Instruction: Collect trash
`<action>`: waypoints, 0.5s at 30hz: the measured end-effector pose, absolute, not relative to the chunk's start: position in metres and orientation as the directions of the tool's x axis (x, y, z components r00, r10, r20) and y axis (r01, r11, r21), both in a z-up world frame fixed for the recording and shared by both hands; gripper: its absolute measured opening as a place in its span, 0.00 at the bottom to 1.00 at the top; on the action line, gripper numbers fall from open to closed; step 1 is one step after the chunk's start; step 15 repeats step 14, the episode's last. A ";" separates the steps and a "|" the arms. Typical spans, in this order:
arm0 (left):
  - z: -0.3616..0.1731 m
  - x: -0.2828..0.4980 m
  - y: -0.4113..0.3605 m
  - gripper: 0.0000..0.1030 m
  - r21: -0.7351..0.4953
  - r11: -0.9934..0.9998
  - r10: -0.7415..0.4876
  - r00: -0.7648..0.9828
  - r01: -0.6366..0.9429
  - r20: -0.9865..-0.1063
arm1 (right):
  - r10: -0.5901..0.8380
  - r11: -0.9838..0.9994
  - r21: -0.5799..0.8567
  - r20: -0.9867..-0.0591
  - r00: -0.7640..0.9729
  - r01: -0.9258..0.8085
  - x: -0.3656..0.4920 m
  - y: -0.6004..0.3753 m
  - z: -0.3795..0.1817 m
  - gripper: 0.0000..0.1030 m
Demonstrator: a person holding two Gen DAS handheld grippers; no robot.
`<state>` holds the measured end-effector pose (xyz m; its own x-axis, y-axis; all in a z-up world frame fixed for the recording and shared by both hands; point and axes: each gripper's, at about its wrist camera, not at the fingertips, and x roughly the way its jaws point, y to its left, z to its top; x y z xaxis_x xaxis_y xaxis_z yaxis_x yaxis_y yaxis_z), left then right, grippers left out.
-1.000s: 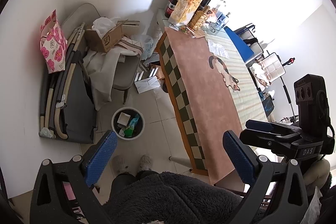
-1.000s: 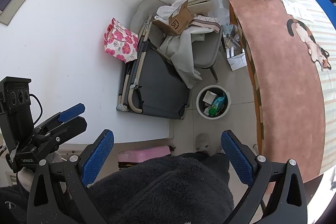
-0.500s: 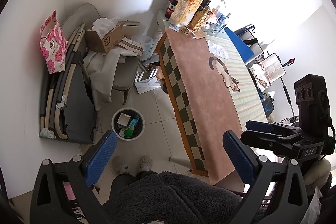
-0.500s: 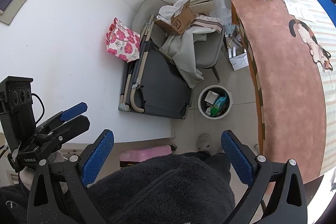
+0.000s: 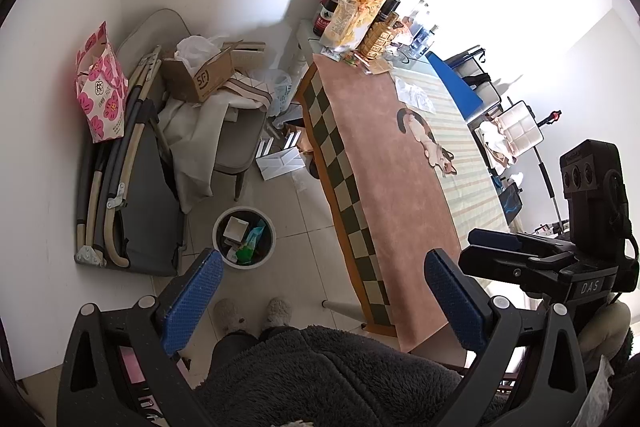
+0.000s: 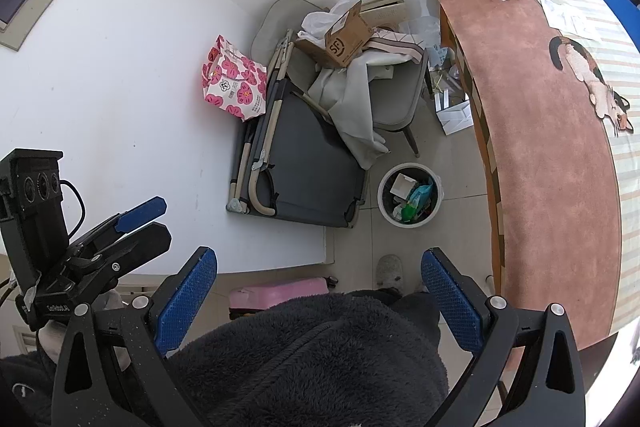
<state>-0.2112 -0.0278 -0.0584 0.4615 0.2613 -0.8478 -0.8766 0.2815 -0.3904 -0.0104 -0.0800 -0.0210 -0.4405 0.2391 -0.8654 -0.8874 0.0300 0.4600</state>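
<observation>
A white round trash bin (image 5: 244, 265), with cartons and green and blue wrappers inside, stands on the tiled floor beside the table; the right wrist view shows this bin (image 6: 400, 223) too. Loose white paper (image 5: 280, 163) lies on the floor under the table's edge. My left gripper (image 5: 324, 301) is open and holds nothing, held high above the floor in front of a person's dark fleece top. My right gripper (image 6: 320, 301) is likewise open with nothing in it. Each gripper shows at the side of the other's view.
A long table with a pink and checked cloth (image 5: 384, 187) carries bottles, a snack bag (image 5: 356, 15) and papers at its far end. A chair piled with cloth and a cardboard box (image 5: 204, 75), a folded cot (image 5: 140, 203) and a pink flowered bag (image 5: 100, 83) crowd the wall.
Both views have shifted only very slightly. Both grippers stay open with nothing in them.
</observation>
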 end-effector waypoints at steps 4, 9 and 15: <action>-0.059 -0.212 -0.028 1.00 -0.389 0.285 0.261 0.461 -0.876 -0.848 | 0.238 0.028 0.461 -0.865 -0.442 -0.887 -0.010 -0.081 -0.021 1.00; -0.059 -0.212 -0.028 1.00 -0.390 0.285 0.260 0.462 -0.876 -0.848 | 0.237 0.028 0.460 -0.866 -0.441 -0.887 -0.011 -0.080 -0.021 1.00; -0.057 -0.214 -0.023 1.00 -0.390 0.280 0.263 0.461 -0.877 -0.847 | 0.237 0.032 0.464 -0.864 -0.444 -0.885 -0.014 -0.077 -0.020 1.00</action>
